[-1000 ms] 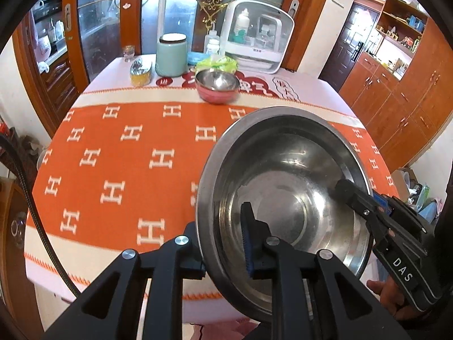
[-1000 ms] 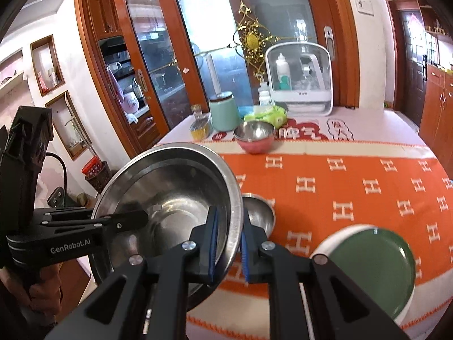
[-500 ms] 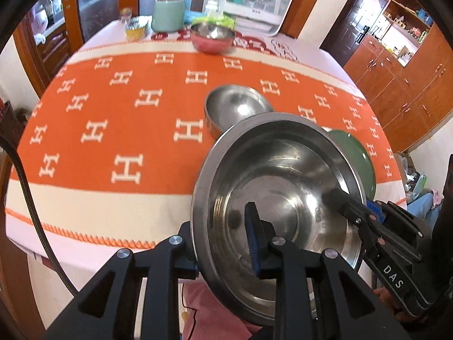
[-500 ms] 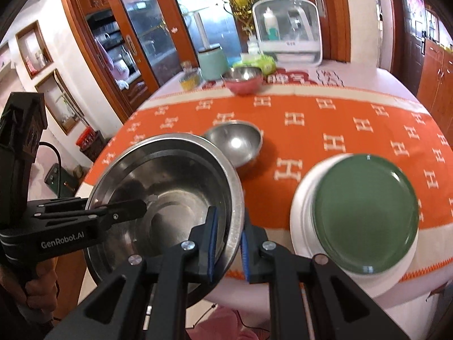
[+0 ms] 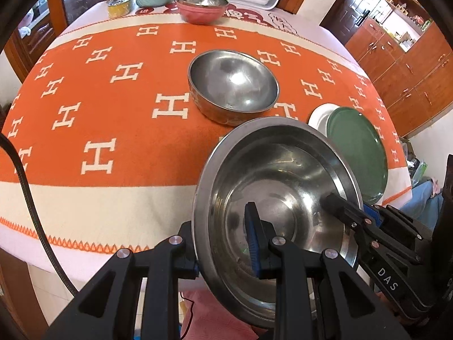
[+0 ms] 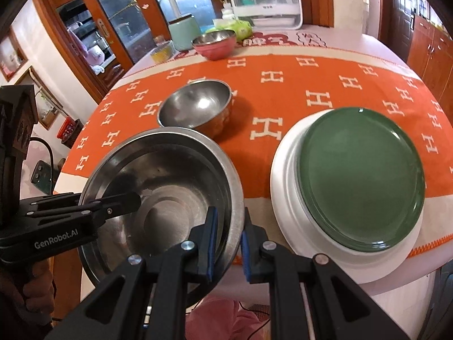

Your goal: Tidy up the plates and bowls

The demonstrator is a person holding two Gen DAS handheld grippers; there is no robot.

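The counter (image 5: 85,226) wore an orange H-patterned cloth (image 5: 119,130), bearing a small steel bowl (image 5: 232,85), a white plate (image 6: 286,187) and a pink-sided bowl (image 5: 202,10).

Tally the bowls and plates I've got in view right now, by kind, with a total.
Steel bowls: 3, the big bowl held in both tools, the small bowl on the cloth, the pink-sided bowl at the back.
Plates: 2, the green plate stacked on the white plate.
Total: 5

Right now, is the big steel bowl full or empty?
Empty. The big bowl's bare metal bottom shows in both views; only a finger of each gripper, left and right, reaches inside.
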